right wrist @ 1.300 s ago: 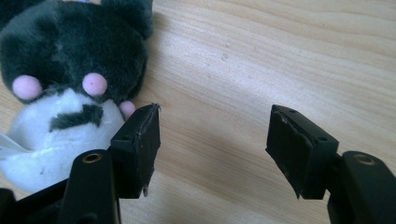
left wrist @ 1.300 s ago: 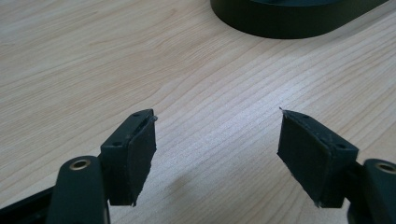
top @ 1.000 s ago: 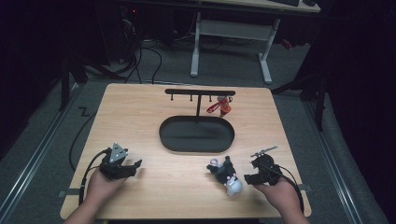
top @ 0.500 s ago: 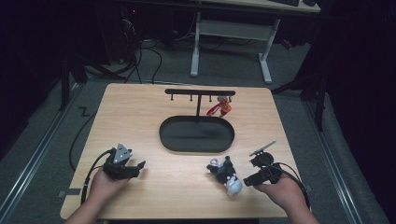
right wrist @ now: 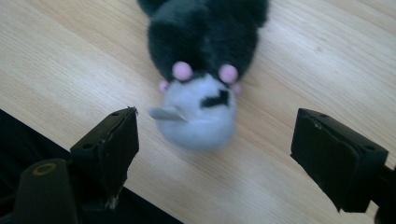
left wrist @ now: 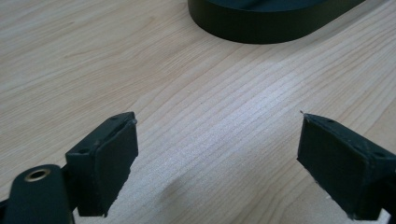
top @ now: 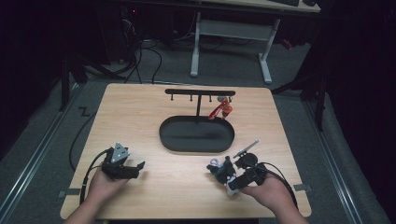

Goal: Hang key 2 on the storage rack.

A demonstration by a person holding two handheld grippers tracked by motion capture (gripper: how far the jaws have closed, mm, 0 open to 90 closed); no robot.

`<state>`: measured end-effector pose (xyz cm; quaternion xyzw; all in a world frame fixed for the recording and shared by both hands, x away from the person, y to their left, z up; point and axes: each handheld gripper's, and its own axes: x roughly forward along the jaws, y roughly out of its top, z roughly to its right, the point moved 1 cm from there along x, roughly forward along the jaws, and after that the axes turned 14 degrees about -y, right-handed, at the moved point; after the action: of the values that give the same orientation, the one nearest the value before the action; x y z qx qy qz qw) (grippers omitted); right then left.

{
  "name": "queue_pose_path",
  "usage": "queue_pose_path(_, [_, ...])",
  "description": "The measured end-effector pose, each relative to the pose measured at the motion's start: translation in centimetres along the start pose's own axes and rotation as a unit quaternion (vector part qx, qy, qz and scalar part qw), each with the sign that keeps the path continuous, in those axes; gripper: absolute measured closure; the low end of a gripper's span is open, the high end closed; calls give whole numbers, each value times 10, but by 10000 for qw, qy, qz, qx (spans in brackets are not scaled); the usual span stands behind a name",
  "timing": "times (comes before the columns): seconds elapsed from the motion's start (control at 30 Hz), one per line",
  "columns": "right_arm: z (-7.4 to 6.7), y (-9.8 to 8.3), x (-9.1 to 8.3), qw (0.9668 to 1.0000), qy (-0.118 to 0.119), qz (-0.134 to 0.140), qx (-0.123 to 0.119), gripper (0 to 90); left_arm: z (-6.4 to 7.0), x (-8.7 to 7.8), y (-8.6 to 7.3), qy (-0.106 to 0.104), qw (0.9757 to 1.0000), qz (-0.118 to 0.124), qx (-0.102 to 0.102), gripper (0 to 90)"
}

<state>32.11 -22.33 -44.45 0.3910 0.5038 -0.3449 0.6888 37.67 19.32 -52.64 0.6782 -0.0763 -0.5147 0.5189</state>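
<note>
You are opening your right gripper [right wrist: 212,154] wide just short of the plush toy [right wrist: 205,70], still lying ungrasped on the table [top: 154,107], left gripper [left wrist: 217,168] open and empty.

Each black tool [top: 140,166] carries a trailing black cable, the left topped by a grey three-cornered plate.

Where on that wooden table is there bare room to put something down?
Bare wood runs between the left gripper and the plush toy, and along both table sides of the black tray. It is crowded by the right gripper and toy.
</note>
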Motion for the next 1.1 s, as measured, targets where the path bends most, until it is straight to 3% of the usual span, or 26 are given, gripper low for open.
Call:
queue_pose_path(0.33, [-16,13,28,9995,121,-128,-245,160,0,2,1,15,9999,-94,-54,27])
queue_pose_path(0.43, [-19,16,35,9996,128,-167,-186,165,0,1,2,36,10000,-34,-60,1])
queue_pose_path(0.57, [-23,18,41,9994,40,-164,-291,173,1,1,3,1,10000,-33,-51,1])
queue_pose_path(0.83, [-21,19,46,9996,-74,-173,-186,226,1,3,4,-15,10000,-66,-73,2])
queue_pose_path(1.03, [-22,14,52,9995,43,-318,-68,267,2,3,2,-36,9999,-81,-69,2])
queue_pose_path(1.1, [-23,14,54,9995,43,-278,-154,304,2,3,2,-67,9999,-122,-69,5])
